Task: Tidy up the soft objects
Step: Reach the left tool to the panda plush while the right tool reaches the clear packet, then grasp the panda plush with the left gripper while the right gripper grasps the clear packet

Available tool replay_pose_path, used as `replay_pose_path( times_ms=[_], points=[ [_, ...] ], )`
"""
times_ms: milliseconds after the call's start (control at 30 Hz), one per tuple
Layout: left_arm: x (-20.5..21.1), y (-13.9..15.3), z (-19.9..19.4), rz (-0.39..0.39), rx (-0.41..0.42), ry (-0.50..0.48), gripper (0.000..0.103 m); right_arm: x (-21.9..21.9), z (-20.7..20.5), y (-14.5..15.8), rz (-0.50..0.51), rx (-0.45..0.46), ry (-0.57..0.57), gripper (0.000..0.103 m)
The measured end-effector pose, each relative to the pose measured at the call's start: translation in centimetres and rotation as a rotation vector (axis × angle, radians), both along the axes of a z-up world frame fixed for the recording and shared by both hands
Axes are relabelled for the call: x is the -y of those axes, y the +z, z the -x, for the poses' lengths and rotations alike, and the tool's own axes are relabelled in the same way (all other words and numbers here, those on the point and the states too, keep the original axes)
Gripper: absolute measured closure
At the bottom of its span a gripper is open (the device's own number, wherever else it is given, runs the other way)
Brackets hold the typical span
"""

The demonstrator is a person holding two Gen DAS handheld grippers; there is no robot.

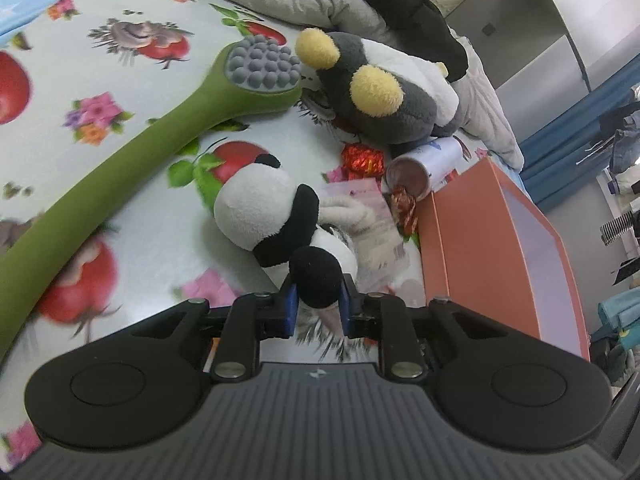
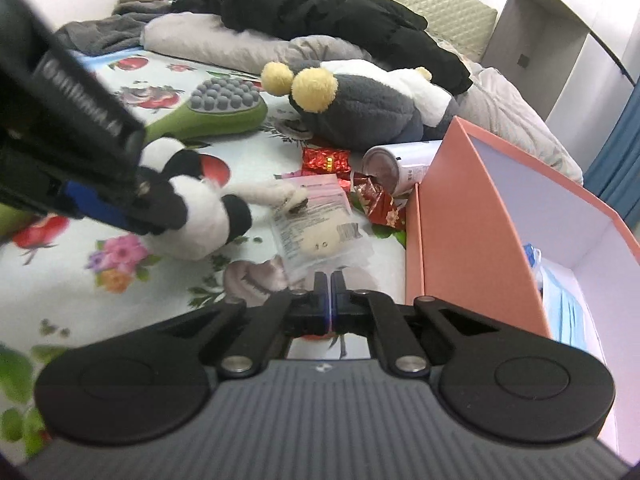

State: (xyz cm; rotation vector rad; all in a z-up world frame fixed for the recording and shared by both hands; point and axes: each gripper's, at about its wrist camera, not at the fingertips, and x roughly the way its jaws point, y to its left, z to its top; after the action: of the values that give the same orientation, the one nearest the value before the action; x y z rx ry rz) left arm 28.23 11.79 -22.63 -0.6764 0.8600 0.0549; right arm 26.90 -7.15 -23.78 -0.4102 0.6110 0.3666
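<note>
A black-and-white panda plush (image 1: 252, 212) lies on the flowered bed sheet (image 1: 80, 60). My left gripper (image 1: 318, 296) is shut on one of its black limbs. In the right wrist view that gripper (image 2: 132, 200) reaches in from the left, holding the panda (image 2: 196, 216). A clear packet (image 2: 320, 220) with a small beige plush inside lies just right of the panda. My right gripper (image 2: 330, 278) is shut, its tips pinching the packet's near edge. A grey-and-white plush with yellow pompoms (image 2: 360, 108) lies farther back.
An open orange box (image 2: 460, 220) stands at the right with blue masks (image 2: 560, 300) inside. A green massager (image 2: 208, 120), a tipped can (image 2: 396, 164) and red foil wrappers (image 2: 326, 160) lie on the sheet. Pillows and a black jacket (image 2: 320, 12) line the back.
</note>
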Motion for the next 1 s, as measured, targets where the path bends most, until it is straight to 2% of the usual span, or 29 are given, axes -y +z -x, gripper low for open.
replay_pose_path(
  times_ms=[400,567,833,900,967,1000],
  points=[
    [0.4,0.8,8.5,0.006,-0.03,-0.036,0.079,1.4,7.5,2.0,-0.005,-0.053,0.131,0.099],
    [1.3,0.1,12.4,0.052,-0.075,-0.036,0.079,2.6,9.9,2.5,-0.031,-0.121,0.128,0.098],
    [1.9,0.4,16.2,0.027,-0.091,-0.006,0.077,4.4,11.7,2.8,-0.094,-0.205,0.123,0.097],
    [1.7,0.5,16.5,0.029,-0.089,0.013,0.069,4.8,11.7,2.8,-0.124,-0.251,0.115,0.096],
    [1.5,0.5,16.7,0.029,-0.105,0.033,0.049,5.1,11.7,2.8,-0.154,-0.294,0.095,0.094],
    [1.4,0.5,16.8,0.033,-0.11,0.037,0.046,5.2,11.6,2.8,-0.167,-0.311,0.079,0.085]
  ],
)
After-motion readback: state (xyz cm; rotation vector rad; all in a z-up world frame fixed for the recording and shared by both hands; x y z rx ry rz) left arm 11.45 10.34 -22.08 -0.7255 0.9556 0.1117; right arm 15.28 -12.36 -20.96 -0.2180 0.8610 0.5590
